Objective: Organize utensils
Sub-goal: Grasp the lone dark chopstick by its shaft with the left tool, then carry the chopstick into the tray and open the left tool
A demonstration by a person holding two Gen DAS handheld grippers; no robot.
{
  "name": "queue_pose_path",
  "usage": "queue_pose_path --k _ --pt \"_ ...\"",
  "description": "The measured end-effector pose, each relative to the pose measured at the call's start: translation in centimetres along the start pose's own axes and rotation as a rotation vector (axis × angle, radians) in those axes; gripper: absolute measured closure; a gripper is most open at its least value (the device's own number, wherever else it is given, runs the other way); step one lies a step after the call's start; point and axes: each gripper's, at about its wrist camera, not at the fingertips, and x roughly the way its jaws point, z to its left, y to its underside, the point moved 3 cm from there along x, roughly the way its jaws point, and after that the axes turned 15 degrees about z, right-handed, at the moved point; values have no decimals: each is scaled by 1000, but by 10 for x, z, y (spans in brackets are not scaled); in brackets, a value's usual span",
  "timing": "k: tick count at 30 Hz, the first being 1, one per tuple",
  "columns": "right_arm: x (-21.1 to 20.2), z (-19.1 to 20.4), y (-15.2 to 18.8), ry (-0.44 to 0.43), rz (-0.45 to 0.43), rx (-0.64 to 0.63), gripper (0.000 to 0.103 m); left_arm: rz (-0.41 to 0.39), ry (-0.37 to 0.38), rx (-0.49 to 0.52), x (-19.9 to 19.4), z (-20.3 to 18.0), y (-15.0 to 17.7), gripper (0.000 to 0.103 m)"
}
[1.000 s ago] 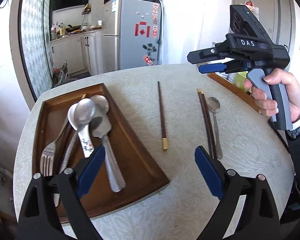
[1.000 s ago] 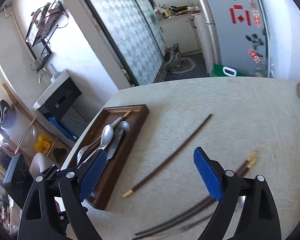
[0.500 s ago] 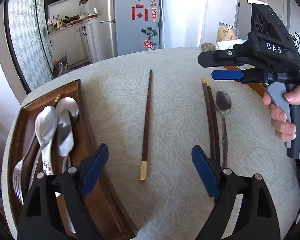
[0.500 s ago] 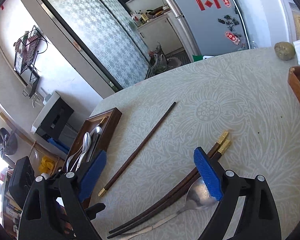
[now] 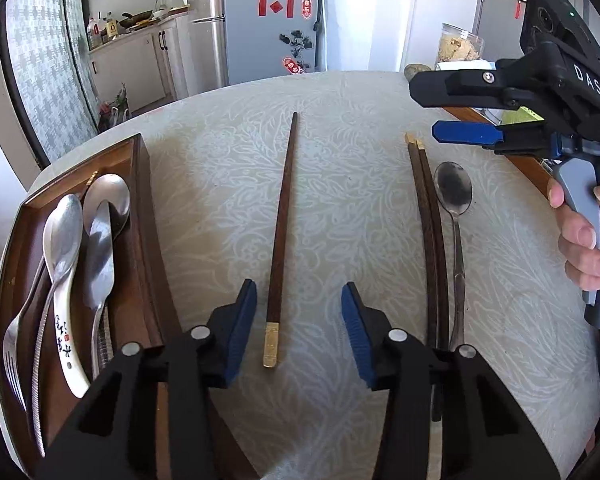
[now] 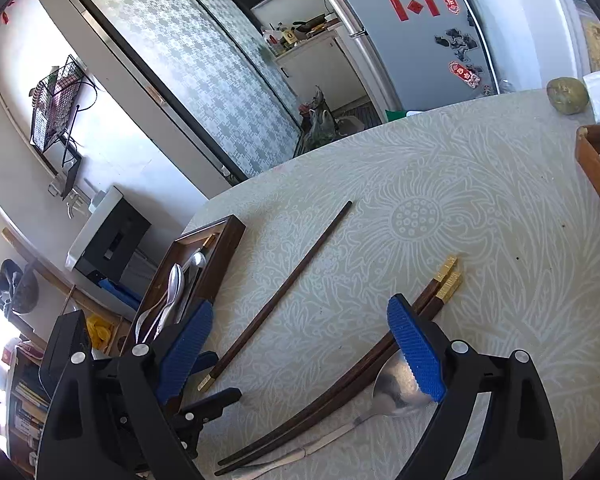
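Observation:
A single dark chopstick (image 5: 280,224) with a gold end lies on the table, and that end sits between the blue pads of my left gripper (image 5: 300,332). The jaws are closing and the pads stand clear of the stick on both sides. To its right lie a pair of chopsticks (image 5: 430,240) and a metal spoon (image 5: 454,192). My right gripper (image 6: 300,340) hovers open over that pair of chopsticks (image 6: 360,380) and the spoon (image 6: 396,388), holding nothing. A wooden tray (image 5: 144,200) at the left holds spoons, a fork and a white ceramic spoon.
A second wooden tray (image 6: 596,172) sits at the table's right edge, with a jar (image 5: 460,48) and a round stone (image 6: 567,95) beyond it. A hand (image 5: 584,240) holds the right gripper's handle. A fridge (image 5: 272,20) stands behind the round table.
My left gripper moved right from above the tray to straddle the single chopstick, and its jaws narrowed. The right gripper sank and rolled towards the chopstick pair and spoon.

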Motion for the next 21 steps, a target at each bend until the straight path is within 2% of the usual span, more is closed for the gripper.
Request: queue_pose_path --k 3,6,11,17,19,21 --pt "3 1 0 3 7 2 13 -1 -7 4 0 -1 0 62" --pt "6 0 1 8 14 1 13 -7 -6 21 -1 -4 3 94" --pt "13 0 2 8 34 5 13 -18 2 30 -3 -7 5 97" --pt "19 -6 3 -79 63 50 14 -81 50 38 -20 -15 9 97" --pt "21 -6 3 -80 71 56 30 -100 83 47 -27 -22 10 97" --pt "25 -7 4 -99 89 65 37 -109 112 63 -32 -31 12 97"
